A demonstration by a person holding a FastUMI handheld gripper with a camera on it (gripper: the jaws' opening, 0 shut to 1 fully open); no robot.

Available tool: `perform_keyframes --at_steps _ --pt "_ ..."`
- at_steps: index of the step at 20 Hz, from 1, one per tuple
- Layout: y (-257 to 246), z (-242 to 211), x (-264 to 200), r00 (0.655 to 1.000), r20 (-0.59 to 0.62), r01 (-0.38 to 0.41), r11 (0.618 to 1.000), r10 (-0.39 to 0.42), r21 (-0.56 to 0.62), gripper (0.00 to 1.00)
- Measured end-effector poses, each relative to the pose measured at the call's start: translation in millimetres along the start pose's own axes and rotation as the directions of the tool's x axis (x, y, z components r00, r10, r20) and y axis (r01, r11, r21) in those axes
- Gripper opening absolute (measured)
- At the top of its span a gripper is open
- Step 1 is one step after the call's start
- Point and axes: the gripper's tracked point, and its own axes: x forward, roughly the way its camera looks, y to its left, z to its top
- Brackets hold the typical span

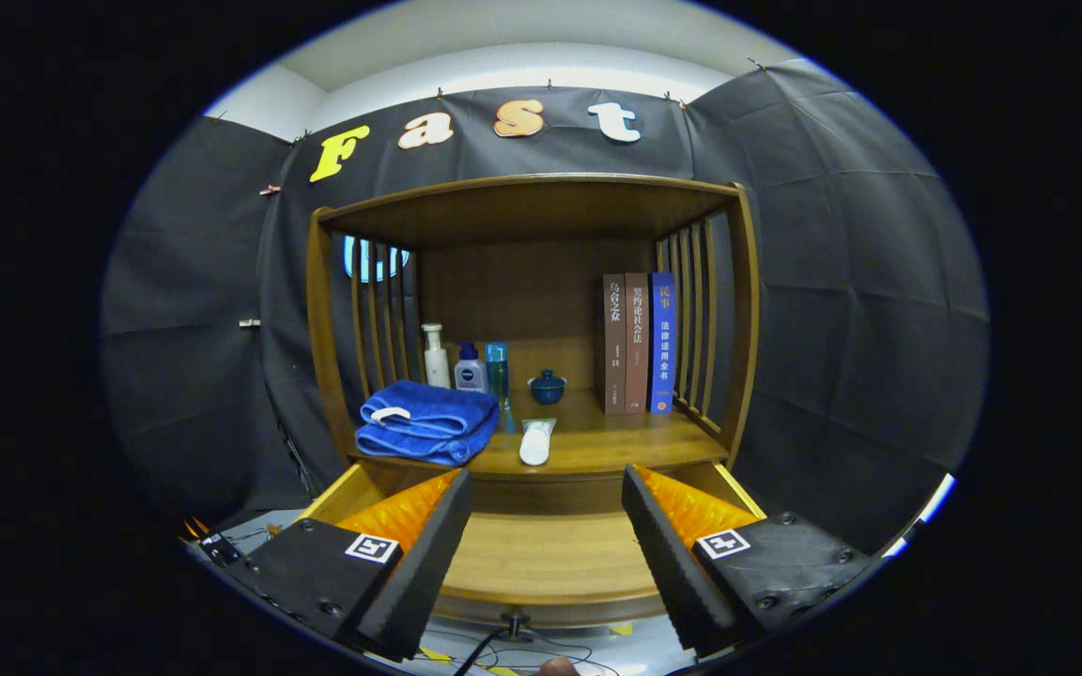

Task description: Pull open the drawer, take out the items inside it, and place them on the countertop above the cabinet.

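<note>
Your tool (546,554) is wide open, holding nothing, over the pulled-out drawer (550,563); farther, the counter (616,441) carries a blue towel (428,422) and a white tube (536,441).

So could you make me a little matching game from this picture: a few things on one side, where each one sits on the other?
Things:
1. blue towel
2. books
3. white tube
4. drawer

Places:
A. pulled open, between the gripper fingers
B. standing by the right slats
C. folded at the countertop's left front
D. lying at the countertop's front, right of the towel

Pairs: 1-C, 2-B, 3-D, 4-A
</note>
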Motion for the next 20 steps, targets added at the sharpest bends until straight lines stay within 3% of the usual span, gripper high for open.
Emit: perform_keyframes --at_steps 9,16,20 --pt "16 -101 -35 0.999 -0.011 -0.032 0.999 0.031 -0.042 1.0" --pt "27 -161 -10 0.997 -0.071 -0.033 0.999 0.03 -0.033 0.99" --pt "28 -167 1 0.999 -0.051 -0.001 0.999 -0.002 -0.054 0.99"
